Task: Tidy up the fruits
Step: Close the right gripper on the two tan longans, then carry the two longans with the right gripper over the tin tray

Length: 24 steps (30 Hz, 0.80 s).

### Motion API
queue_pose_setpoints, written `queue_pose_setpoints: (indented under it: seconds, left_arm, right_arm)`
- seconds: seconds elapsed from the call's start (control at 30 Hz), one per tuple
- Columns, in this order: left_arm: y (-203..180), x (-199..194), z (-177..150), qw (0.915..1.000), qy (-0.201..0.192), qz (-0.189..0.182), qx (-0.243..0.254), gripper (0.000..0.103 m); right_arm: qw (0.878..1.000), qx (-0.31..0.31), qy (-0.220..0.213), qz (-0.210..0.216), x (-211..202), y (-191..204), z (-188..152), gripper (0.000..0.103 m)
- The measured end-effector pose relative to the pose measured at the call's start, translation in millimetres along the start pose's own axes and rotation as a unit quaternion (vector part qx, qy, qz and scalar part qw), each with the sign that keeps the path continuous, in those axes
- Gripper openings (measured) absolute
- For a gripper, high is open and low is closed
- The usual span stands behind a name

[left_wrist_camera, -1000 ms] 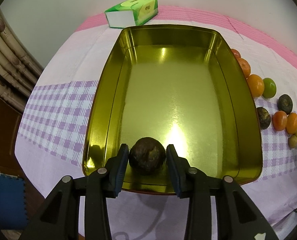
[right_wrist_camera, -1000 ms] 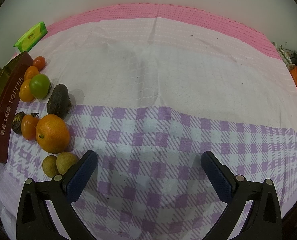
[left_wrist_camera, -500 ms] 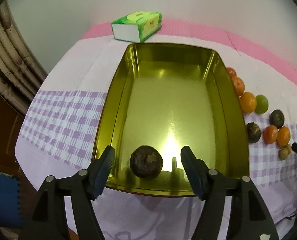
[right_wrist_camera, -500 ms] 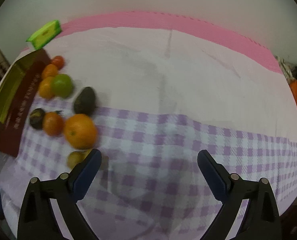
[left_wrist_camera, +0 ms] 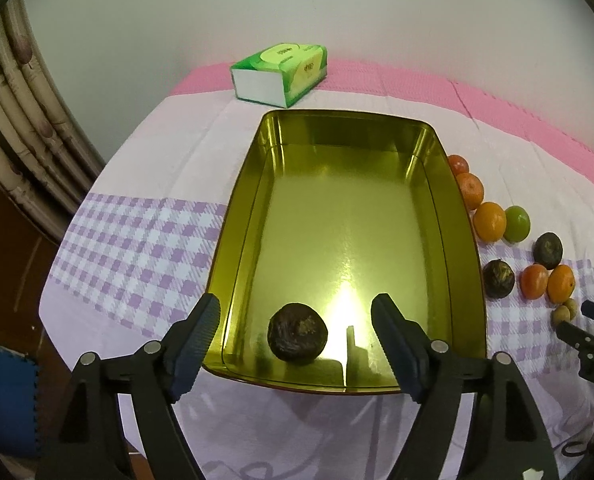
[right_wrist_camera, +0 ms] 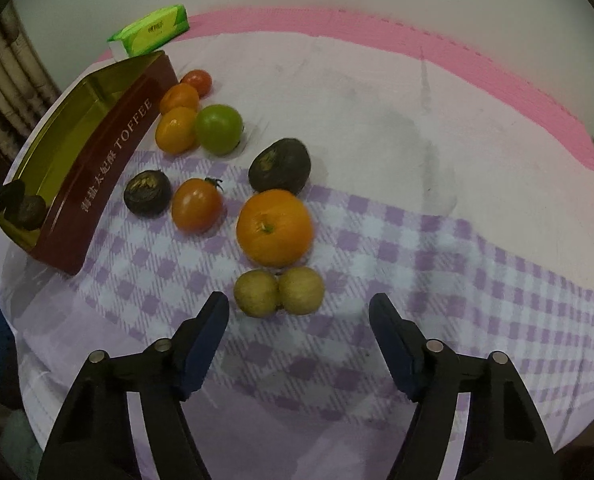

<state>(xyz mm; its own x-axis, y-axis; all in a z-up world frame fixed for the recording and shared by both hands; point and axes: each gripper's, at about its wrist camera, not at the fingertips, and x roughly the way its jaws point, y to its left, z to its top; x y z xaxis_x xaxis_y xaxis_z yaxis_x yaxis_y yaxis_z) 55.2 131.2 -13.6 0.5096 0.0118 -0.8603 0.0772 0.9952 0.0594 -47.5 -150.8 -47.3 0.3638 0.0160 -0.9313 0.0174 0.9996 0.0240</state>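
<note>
Tin edge — fruit row just beside

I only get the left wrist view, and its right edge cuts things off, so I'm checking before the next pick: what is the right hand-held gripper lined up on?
Observer: The right hand-held gripper points at two small tan fruits that lie side by side, touching each other.
Operator: Has it gripped them?
Observer: No. Its jaws have just been closing, but the pair only sits at the mouth of the jaws, and the pads are clear of both fruits.
Operator: Anything crowding that pair?
Observer: The large orange sits right behind them, stem end up, close enough that I cannot tell whether it touches them.
</note>
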Motion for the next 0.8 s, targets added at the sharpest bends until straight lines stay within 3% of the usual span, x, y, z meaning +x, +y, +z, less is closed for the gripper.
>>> queue_pose_setpoints:
  seconds: [0.13, 0.43, 0.63, 0.77, 0.8]
  left_arm:
    - [2, -1, 1, 1.0000, 0.000, 0.002, -0.004, 0.077]
    - [4, -1, 1, 1.0000, 0.001, 0.001, -0.006, 0.078]
    - [4, -1, 1, 1.0000, 0.001, 0.002, -0.008, 0.080]
    - [5, -1, 1, 0.9999, 0.003, 0.001, -0.013, 0.084]
    - [6, -2, 1, 0.9999, 0.002, 0.002, -0.015, 0.087]
  right_arm:
    - [1.000, -0.004, 0.004, -0.003, 0, 0, -6, 0.070]
    - [1.000, -0.014, 0.009, -0.005, 4, 5, -4, 0.049]
    - [1.000, -0.019, 0.010, -0.005, 0, 7, -14, 0.049]
    - [1.000, -0.018, 0.010, -0.009, 1, 7, -1, 0.049]
    - [1.000, -0.018, 0.009, -0.011, 4, 7, 20, 0.049]
